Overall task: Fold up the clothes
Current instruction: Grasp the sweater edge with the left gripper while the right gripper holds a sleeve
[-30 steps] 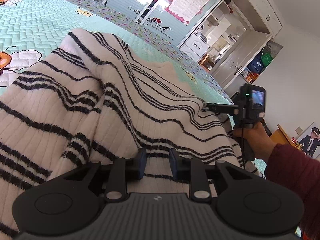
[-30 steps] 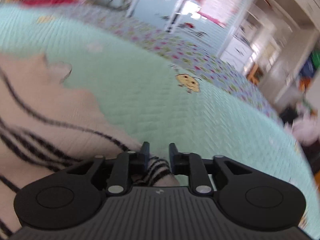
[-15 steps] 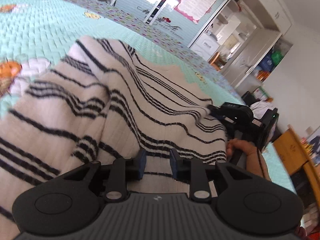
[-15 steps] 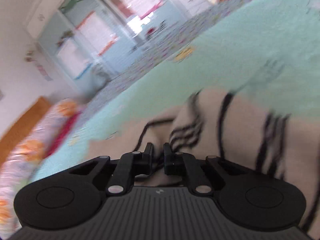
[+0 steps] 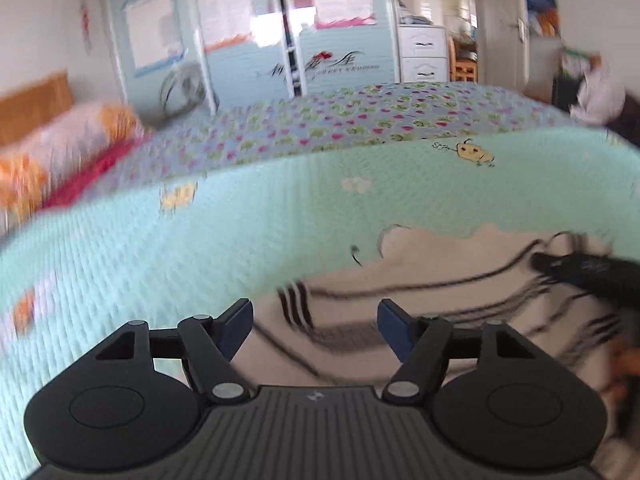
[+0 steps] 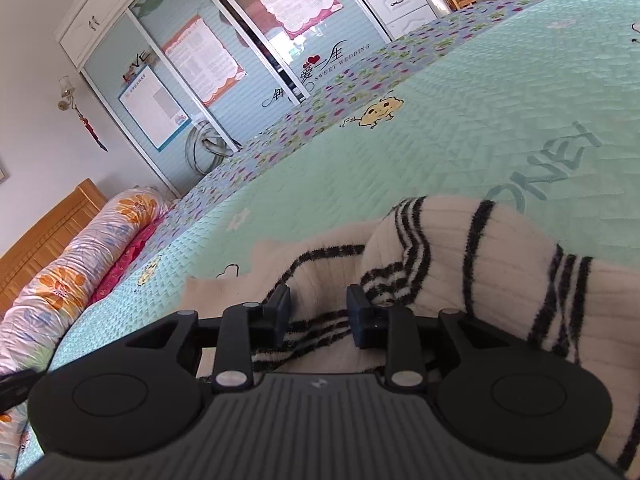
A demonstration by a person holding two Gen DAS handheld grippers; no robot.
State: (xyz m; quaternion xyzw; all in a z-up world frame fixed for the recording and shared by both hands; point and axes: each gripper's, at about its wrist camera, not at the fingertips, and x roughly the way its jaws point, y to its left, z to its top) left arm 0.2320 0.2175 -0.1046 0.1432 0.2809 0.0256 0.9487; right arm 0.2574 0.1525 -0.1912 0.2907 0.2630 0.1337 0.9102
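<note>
Cream black-striped knit sweater: soft, light, limp; grasp the folded edge ahead. Left gripper just opened, empty; right gripper reopening, released.

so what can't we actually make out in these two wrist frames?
- Sweater: near part hidden by the gripper body, right edge cut off in the right wrist view; fold state unclear.
- Left wrist view: motion blur smears the sweater's stripes and the pillow.
- Right gripper: only a blurred tip enters at the frame edge there.
- Left gripper, jaws just opened: nothing between them.
</note>
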